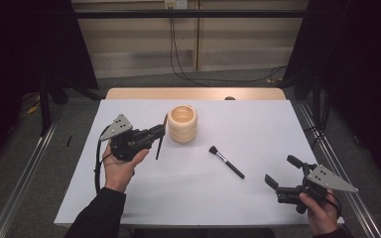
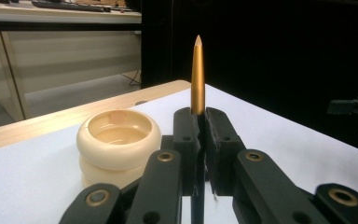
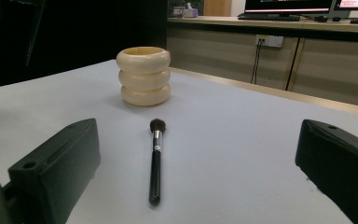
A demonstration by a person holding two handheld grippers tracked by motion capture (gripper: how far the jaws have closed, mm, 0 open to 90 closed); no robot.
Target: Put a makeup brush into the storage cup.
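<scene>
Gold and tapered, a slim brush handle stands upright, clamped between the closed jaws of the left hand-held gripper, just beside the cream ribbed pot on the white surface. The right hand-held gripper rests near the front edge, jaws wide and holding nothing, facing a black makeup brush lying flat.

Gold-tipped stick upright, pinched between black fingers, cream ringed pot just beside.
</scene>
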